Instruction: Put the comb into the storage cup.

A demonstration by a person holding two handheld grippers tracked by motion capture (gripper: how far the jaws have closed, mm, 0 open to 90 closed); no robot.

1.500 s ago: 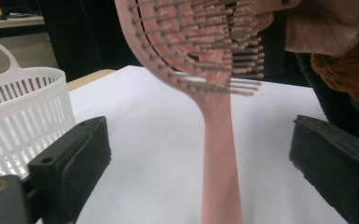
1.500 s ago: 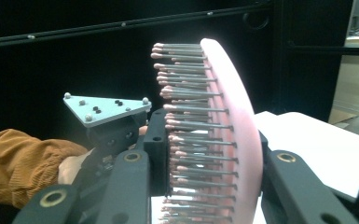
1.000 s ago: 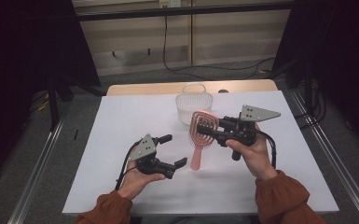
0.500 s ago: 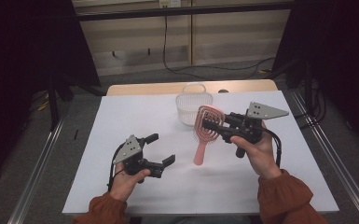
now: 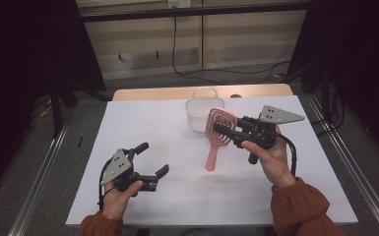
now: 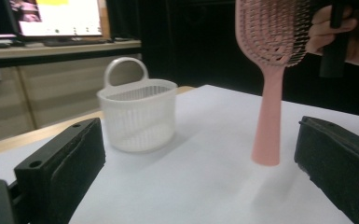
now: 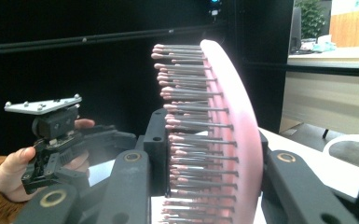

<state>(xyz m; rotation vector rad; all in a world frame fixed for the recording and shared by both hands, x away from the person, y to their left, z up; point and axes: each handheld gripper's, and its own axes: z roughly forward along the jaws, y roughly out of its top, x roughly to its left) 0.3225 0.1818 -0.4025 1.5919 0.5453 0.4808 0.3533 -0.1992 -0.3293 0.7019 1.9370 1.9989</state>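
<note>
1. No brand, label or readable writing shows on the pink hairbrush (image 5: 217, 132), the white basket (image 5: 200, 114) or either tool; the lit screen (image 6: 56, 16) far behind the bench in the left gripper view is too blurred to read.
2. The right tool (image 5: 218, 129) is clamped on the hairbrush's head: in the right gripper view its jaws press bristle side and back (image 7: 224, 135).
3. The brush is held upright above the bench, handle hanging down with its tip (image 6: 265, 158) just above the white surface, near the basket.
4. The left tool (image 5: 153, 158) has its jaws apart with nothing between them, low over the bench's near left part, well apart from the brush.
5. The basket stands near the far edge of the white bench (image 5: 142, 123), its loop handle up.
6. Bare white surface lies between the two tools and to the left of the basket; the bench's right edge is near the right hand (image 5: 268, 157).
</note>
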